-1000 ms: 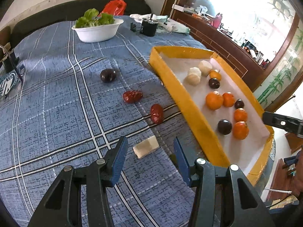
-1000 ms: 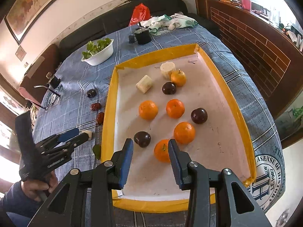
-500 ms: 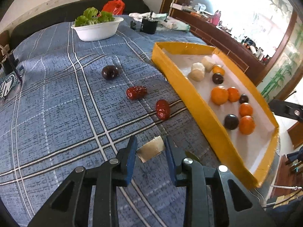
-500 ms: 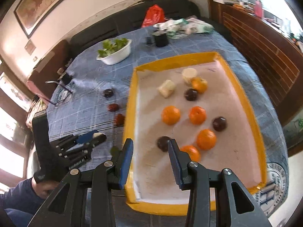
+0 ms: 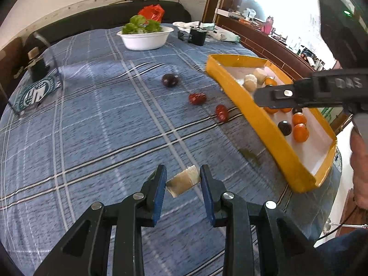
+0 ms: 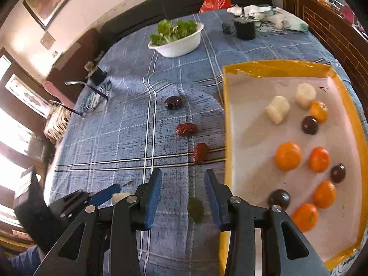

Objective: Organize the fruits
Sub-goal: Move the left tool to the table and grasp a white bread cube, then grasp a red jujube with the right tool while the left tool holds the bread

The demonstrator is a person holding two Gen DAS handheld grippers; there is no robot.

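Observation:
My left gripper (image 5: 182, 181) is shut on a pale chunk of fruit (image 5: 182, 182), held just above the blue plaid cloth. In the right wrist view that gripper (image 6: 103, 195) shows at the lower left with the chunk (image 6: 120, 197). My right gripper (image 6: 182, 177) stands open and empty over the cloth, left of the yellow tray (image 6: 226, 138). A dark plum (image 6: 174, 102) and two red dates (image 6: 185, 129) (image 6: 200, 153) lie on the cloth. The tray (image 5: 264, 119) holds several oranges, dark plums and two pale chunks.
A white bowl of greens (image 6: 177, 39) and a black cup (image 6: 245, 28) stand at the far end, with a red bag behind them. A green leaf scrap (image 6: 195, 209) lies under my right gripper. A glass stand (image 5: 34, 85) sits at the left edge.
My left gripper closed on the pale chunk and drew it back. My right gripper swung left from above the tray to over the cloth.

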